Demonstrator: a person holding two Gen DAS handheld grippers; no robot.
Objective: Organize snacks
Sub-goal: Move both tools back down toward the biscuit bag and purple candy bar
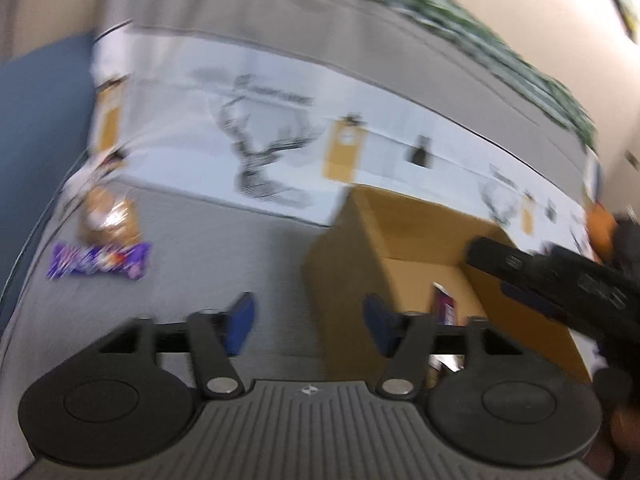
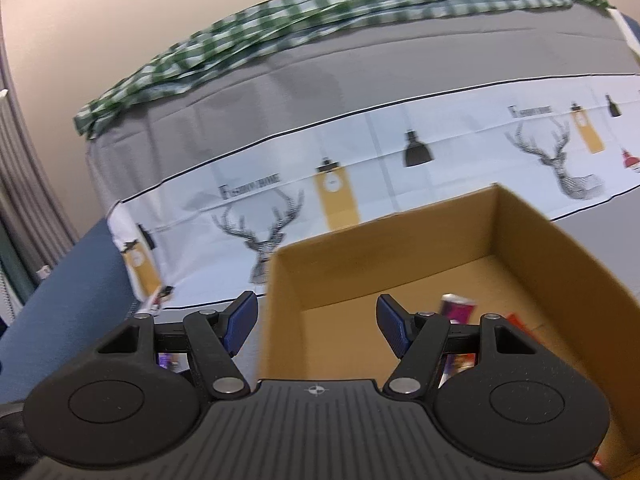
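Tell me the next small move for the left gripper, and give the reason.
Probably swing the left gripper toward the purple snack packet on the grey cloth. Its jaws are open and empty, and that packet and the orange one behind it still lie outside the cardboard box.

Home room: table under grey deer-print tablecloth (image 2: 400,136), green checked cloth (image 2: 320,20), beige wall (image 2: 120,8).

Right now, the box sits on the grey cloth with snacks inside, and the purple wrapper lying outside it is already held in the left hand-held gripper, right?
Not held. In the left wrist view the purple wrapper lies on the cloth, apart from the open left hand-held gripper. The box does hold snacks.
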